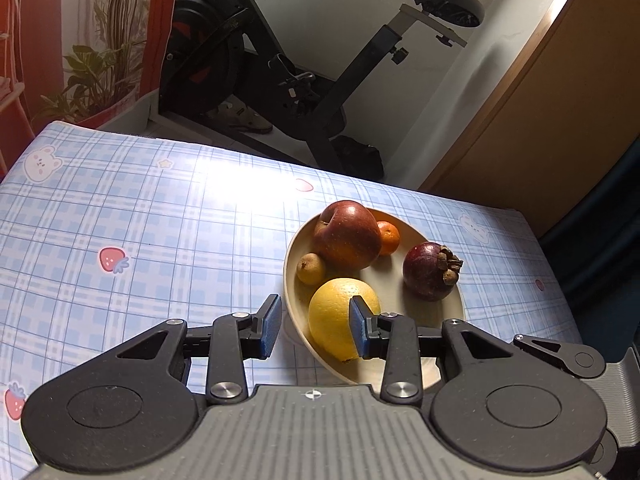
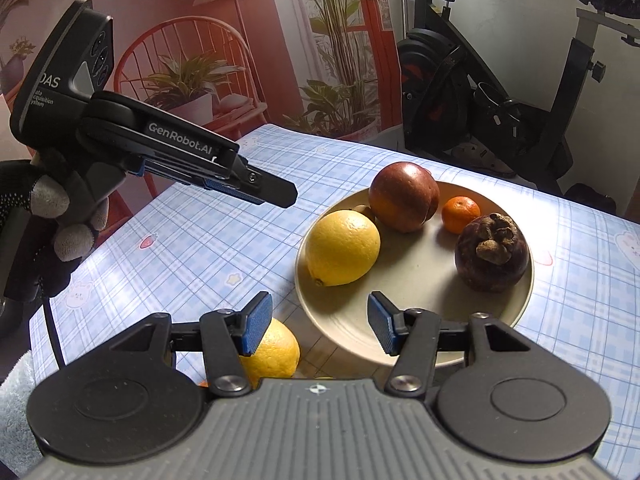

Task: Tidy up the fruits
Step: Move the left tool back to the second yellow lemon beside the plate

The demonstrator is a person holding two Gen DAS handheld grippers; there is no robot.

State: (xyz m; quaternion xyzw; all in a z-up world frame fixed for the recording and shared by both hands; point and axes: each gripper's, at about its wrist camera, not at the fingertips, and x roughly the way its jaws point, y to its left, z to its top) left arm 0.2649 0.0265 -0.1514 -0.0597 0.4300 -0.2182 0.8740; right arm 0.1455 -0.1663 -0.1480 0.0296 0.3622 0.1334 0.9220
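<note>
Beige plate (image 2: pixel 520 300): lemon (image 2: pixel 343 254) nine o'clock, apple (image 2: pixel 402 202) twelve, tangerine (image 2: pixel 461 214) one, mangosteen (image 2: pixel 494 254) three. Left gripper (image 1: pixel 314 326) and right gripper (image 2: pixel 318 322): fingers spread, empty.

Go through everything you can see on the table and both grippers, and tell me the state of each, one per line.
plate: on the tablecloth, holding five fruits
lemon: on the plate
apple: on the plate
tangerine: on the plate
mangosteen: on the plate
small brown fruit: on the plate
second yellow fruit: off the plate
left gripper: jaws apart, empty
right gripper: jaws apart, empty
</note>
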